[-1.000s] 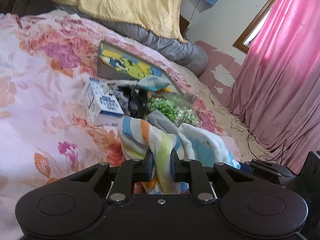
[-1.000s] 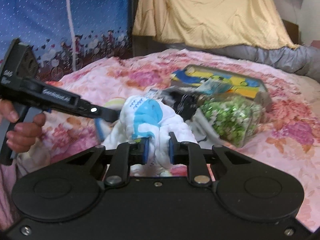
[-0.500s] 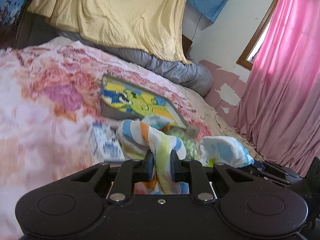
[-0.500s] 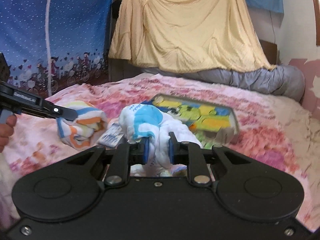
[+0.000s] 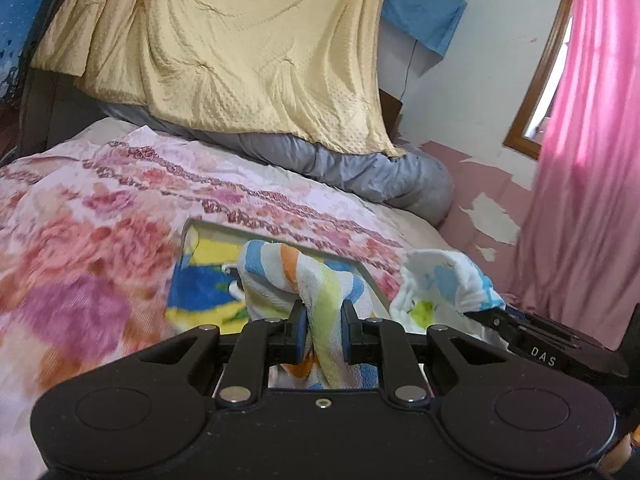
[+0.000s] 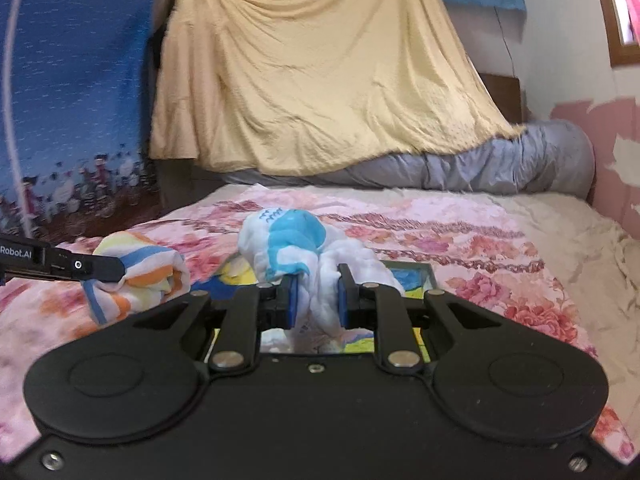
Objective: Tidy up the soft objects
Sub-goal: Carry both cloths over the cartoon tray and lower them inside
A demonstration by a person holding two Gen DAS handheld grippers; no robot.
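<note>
Both cloths lifted off bed: left gripper jaws clamped on striped cloth, right gripper jaws on whale-print cloth; clutter gone from ahead of jaws, transfer under way

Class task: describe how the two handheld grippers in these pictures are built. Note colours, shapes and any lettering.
Both grippers are matte black. The left gripper and right gripper each have a wide body with two round raised discs, silver pivot bolts, angled linkage bars and blue pads on the jaws. Seen side-on from the other camera, each carries white lettering: "DAS" on the right one, "Robot.AI" on the left. No sleeves or cables show.
</note>
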